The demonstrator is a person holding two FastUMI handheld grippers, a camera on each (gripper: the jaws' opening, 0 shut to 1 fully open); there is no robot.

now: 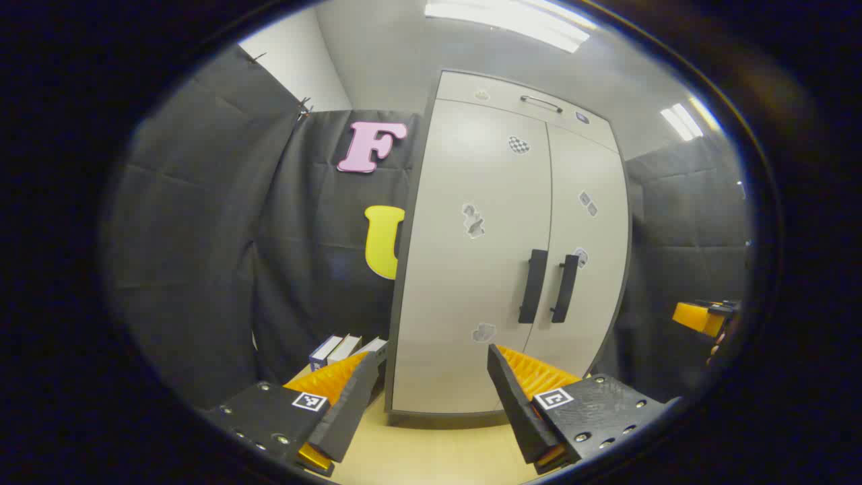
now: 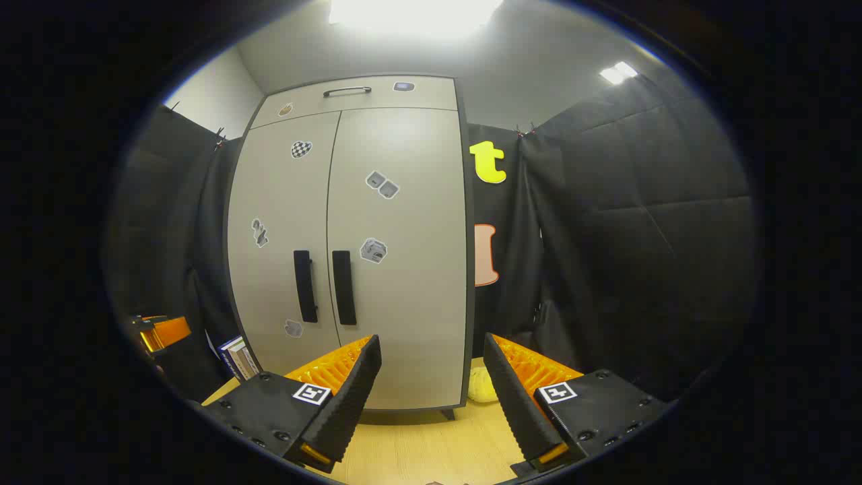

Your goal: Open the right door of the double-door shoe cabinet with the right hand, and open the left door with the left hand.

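Shoe cabinet point(image 2: 404, 283): stood upright on the pale wooden floor point(image 2: 431, 444) against the black booth cloth, ahead of both grippers, with both doors shut and a narrow flap with a bar pull across its top.
Right door point(image 2: 397, 236): a tall, flat, rigid panel, closed; judged light on its hinges and likely to swing on a gentle pull.
Left door point(image 2: 279, 236): the same build, closed; small stickers were dotted over both faces.
Right handle point(image 2: 343, 287): a dark vertical bar beside the centre seam, stiff and probably smooth; the best hold seemed around its middle.
Left handle point(image 1: 533, 286): the twin bar just across the seam, close enough that a gripper on one might crowd the other.
Left gripper point(image 1: 434, 364): fingers spread wide, empty, well short of the cabinet.
Right gripper point(image 2: 431, 357): also spread wide, holding nothing, short of the doors.
Books point(image 1: 343, 348): stood on the floor just beside the cabinet's left side, possibly within the left door's swing.
Yellow object point(image 2: 481, 391): small and soft-looking, on the floor by the right foot; what it was could not be told.
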